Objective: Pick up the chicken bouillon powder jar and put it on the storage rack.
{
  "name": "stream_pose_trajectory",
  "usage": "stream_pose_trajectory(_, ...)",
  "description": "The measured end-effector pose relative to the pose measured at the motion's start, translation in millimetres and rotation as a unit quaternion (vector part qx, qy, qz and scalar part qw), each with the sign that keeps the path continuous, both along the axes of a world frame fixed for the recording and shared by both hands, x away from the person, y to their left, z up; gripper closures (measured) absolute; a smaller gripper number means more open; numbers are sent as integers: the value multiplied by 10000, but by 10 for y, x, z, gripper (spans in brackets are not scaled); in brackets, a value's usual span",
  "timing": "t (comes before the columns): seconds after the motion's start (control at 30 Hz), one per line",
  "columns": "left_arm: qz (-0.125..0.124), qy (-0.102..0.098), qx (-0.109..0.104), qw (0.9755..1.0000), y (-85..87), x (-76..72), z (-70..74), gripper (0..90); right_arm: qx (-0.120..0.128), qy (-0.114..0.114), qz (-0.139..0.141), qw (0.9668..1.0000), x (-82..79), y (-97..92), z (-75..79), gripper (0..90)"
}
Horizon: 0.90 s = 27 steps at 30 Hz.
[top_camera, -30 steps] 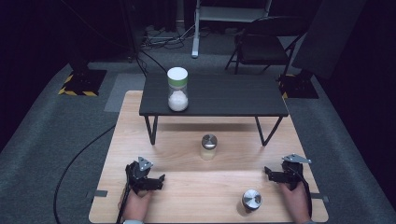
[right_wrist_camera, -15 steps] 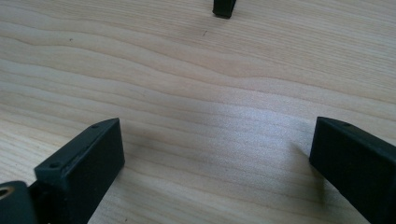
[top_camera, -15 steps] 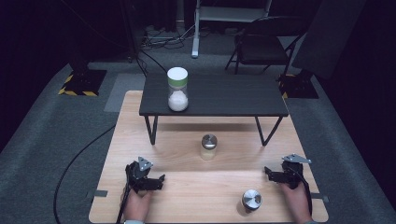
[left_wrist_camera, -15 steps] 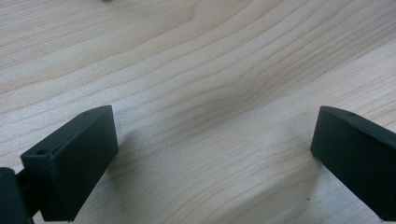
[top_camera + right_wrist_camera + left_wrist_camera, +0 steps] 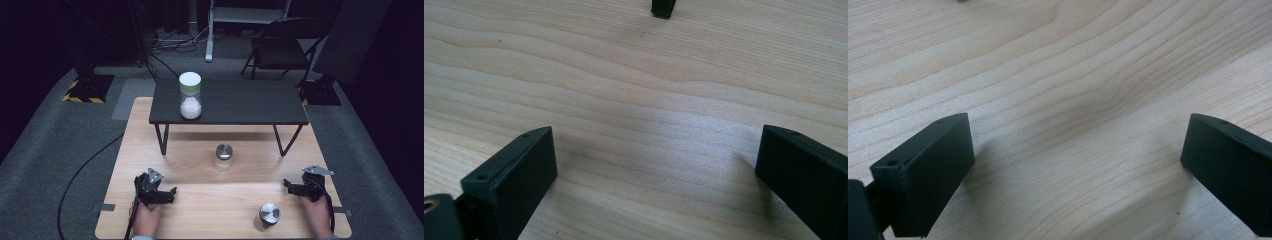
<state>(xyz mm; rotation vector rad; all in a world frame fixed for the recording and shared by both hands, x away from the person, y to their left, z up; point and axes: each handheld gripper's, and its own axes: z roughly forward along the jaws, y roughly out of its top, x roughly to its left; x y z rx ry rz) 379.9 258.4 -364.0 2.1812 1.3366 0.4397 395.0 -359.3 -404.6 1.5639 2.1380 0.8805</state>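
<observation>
My left gripper (image 5: 167, 192) rests on the wooden board (image 5: 210, 210) at its front left, held by a hand. Its jaws stand wide apart over bare wood in the left gripper view (image 5: 1075, 165). My right gripper (image 5: 289, 185) sits at the front right, also open with nothing between its jaws (image 5: 654, 170). A small jar with a metal lid (image 5: 223, 157) stands mid-board. A second metal-lidded jar (image 5: 269, 215) stands near the front edge, just left of my right hand. A tall clear canister (image 5: 190, 95) with a white lid and white powder stands on the low black table (image 5: 250, 107).
The low black table spans the far half of the board on thin legs; one leg foot (image 5: 662, 8) shows in the right gripper view. Grey carpet (image 5: 60, 150) surrounds the board. A folding chair (image 5: 280, 47) and cables lie beyond.
</observation>
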Motion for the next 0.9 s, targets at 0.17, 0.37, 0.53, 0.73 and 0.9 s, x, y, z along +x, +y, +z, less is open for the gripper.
stream_pose_trajectory(0.17,-1,1,1,10000,0,0,0,6,22,2,35,10000,4,-15,0,33)
stream_pose_trajectory(0.37,-2,1,1,10000,0,1,1,6,76,-56,98,9999,-8,-44,28,41)
stream_pose_trajectory(0.53,-1,0,0,10000,0,0,0,6,109,-158,92,9998,-25,-53,133,41)
stream_pose_trajectory(0.73,-3,7,1,10000,-1,0,1,5,276,-423,95,9987,-55,-87,345,40)
stream_pose_trajectory(0.9,-5,8,1,10000,-1,1,2,5,373,-524,141,9978,-60,-104,494,40)
